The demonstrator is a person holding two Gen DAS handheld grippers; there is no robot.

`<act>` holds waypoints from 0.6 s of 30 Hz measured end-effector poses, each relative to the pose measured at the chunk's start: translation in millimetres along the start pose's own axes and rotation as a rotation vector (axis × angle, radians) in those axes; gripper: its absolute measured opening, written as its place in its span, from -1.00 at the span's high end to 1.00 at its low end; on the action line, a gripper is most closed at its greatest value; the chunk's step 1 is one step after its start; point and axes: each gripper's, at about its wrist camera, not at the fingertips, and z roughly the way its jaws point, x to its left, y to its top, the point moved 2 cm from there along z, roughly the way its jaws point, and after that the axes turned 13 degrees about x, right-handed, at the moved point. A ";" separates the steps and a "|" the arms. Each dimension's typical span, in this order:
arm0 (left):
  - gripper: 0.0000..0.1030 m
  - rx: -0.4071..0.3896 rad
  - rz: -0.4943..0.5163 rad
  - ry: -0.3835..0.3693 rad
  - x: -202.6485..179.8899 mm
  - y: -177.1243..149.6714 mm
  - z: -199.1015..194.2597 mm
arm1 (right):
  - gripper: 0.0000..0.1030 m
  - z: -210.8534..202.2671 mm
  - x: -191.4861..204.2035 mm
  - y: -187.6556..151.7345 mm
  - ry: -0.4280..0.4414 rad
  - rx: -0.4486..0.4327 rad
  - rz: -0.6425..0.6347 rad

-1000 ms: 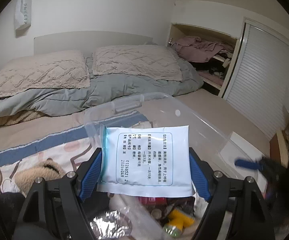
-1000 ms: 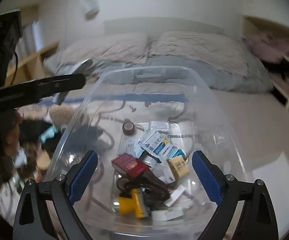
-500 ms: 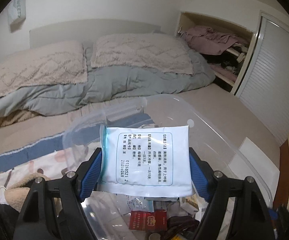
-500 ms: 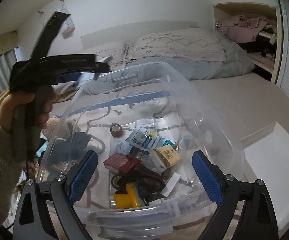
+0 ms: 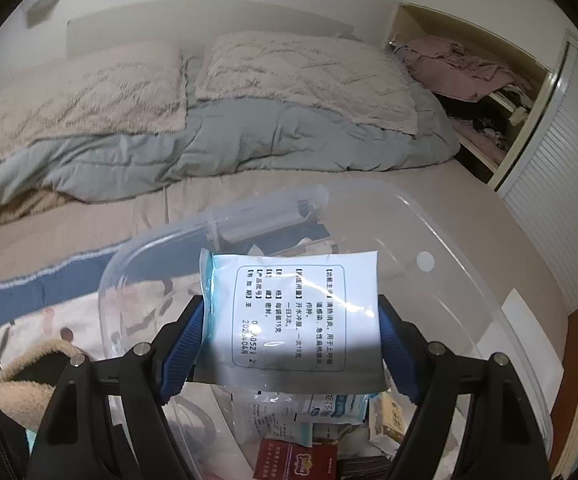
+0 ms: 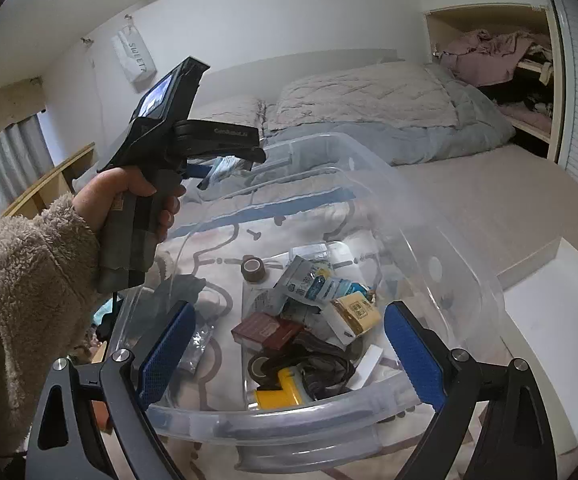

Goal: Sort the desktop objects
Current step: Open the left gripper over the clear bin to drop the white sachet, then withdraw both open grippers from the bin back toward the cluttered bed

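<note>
My left gripper [image 5: 291, 332] is shut on a white and pale blue sachet [image 5: 293, 316] with printed text, which stands upright between the blue pads. It hangs over the far left part of a clear plastic bin [image 5: 157, 240]. In the right wrist view a hand [image 6: 129, 192] holds that gripper [image 6: 245, 152] above the bin's far rim, with the sachet [image 6: 225, 166] in its jaws. My right gripper [image 6: 289, 344] is open over the bin's near rim [image 6: 289, 420] with nothing between its fingers. Inside the bin lie a red box [image 6: 267, 330], a yellow item [image 6: 281, 392], a tape roll [image 6: 253, 269] and more sachets [image 6: 321, 284].
The bin rests on a bed with a patterned sheet [image 6: 225, 240]. Behind it are two pillows [image 5: 297, 68] and a grey quilt [image 5: 249, 140]. A plush toy [image 5: 29, 364] lies at the left. An open shelf of clothes [image 5: 469, 76] and a slatted door [image 5: 561, 208] stand at the right.
The left gripper has carried the sachet in over the bin and tipped downward, so more of the bin's contents show below it. The right gripper has rolled slightly and stayed open.
</note>
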 end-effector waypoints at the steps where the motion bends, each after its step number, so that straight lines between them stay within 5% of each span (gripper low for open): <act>1: -0.57 0.004 -0.013 -0.007 2.0 0.8 0.7 | -0.85 0.9 -0.4 0.6 0.004 0.002 0.004; 5: -0.62 -0.010 -0.058 0.008 8.5 4.9 -0.5 | -0.85 2.5 -2.9 1.6 0.009 0.006 0.015; 8: -0.92 -0.001 -0.084 -0.013 11.2 5.0 1.8 | -0.85 1.2 -3.1 -0.2 0.012 0.001 0.016; 18: -0.92 -0.007 -0.020 0.014 -2.7 -3.0 -4.3 | -0.85 1.0 -1.9 -0.7 0.010 0.003 0.017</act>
